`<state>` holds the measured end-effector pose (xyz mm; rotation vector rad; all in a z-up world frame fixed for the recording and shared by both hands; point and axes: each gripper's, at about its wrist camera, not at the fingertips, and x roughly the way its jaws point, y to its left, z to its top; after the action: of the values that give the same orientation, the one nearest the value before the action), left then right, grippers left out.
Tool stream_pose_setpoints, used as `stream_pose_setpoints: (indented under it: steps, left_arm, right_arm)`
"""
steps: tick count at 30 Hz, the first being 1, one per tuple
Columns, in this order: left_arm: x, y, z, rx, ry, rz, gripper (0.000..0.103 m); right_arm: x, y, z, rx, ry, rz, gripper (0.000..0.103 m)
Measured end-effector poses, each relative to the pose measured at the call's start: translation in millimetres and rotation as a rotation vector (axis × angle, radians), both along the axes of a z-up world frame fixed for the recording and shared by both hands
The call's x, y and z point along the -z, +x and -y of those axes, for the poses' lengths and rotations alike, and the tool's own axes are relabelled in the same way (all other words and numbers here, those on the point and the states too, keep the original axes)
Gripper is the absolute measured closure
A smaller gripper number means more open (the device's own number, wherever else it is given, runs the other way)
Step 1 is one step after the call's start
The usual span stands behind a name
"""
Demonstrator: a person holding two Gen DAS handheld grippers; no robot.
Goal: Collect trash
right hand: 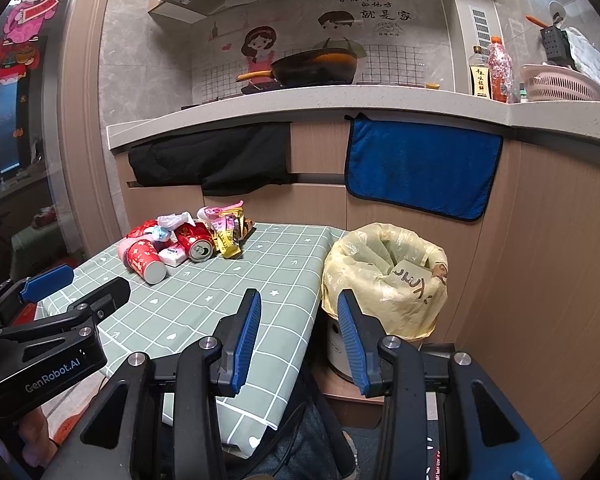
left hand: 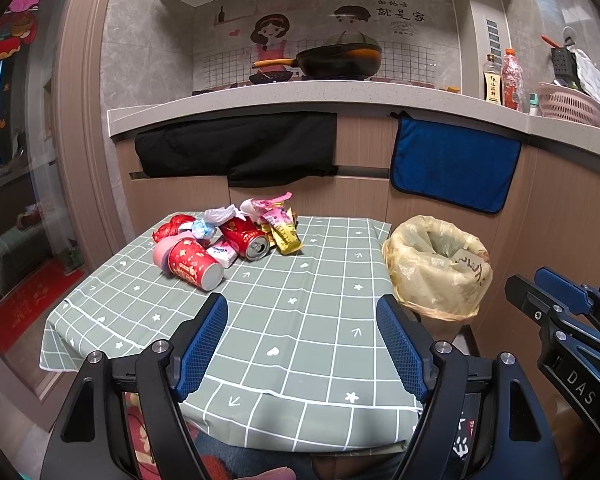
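Observation:
A heap of trash lies at the far left of the green checked table (left hand: pixel 292 320): a red paper cup (left hand: pixel 194 265) on its side, a red drink can (left hand: pixel 246 238), a yellow snack wrapper (left hand: pixel 285 236), crumpled tissue (left hand: pixel 220 215) and a small tissue pack (left hand: pixel 225 251). In the right wrist view I see the same cup (right hand: pixel 146 258) and can (right hand: pixel 196 243). A bin lined with a yellow bag (left hand: pixel 436 266) (right hand: pixel 384 276) stands off the table's right edge. My left gripper (left hand: pixel 302 312) hangs open over the near table edge, empty. My right gripper (right hand: pixel 298 304) is open and empty near the bin.
A kitchen counter (left hand: pixel 300 94) runs behind the table, with a wok (left hand: pixel 338 58), bottles (left hand: pixel 512 76) and a pink basket (left hand: pixel 570 104). A black cloth (left hand: pixel 236 148) and a blue towel (left hand: pixel 454 164) hang on the cabinet front. A person's legs show under the table's near edge.

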<state>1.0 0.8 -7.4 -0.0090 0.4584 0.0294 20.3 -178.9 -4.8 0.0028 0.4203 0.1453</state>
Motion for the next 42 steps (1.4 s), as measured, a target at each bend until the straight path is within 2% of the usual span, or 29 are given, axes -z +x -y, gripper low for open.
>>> stream_pose_setpoints:
  steps: [42]
  left_arm:
    - [1.8,0.0,3.8,0.009,0.018,0.000,0.026]
  right_arm:
    - [-0.2,-3.9,10.0,0.025,0.026,0.003,0.065]
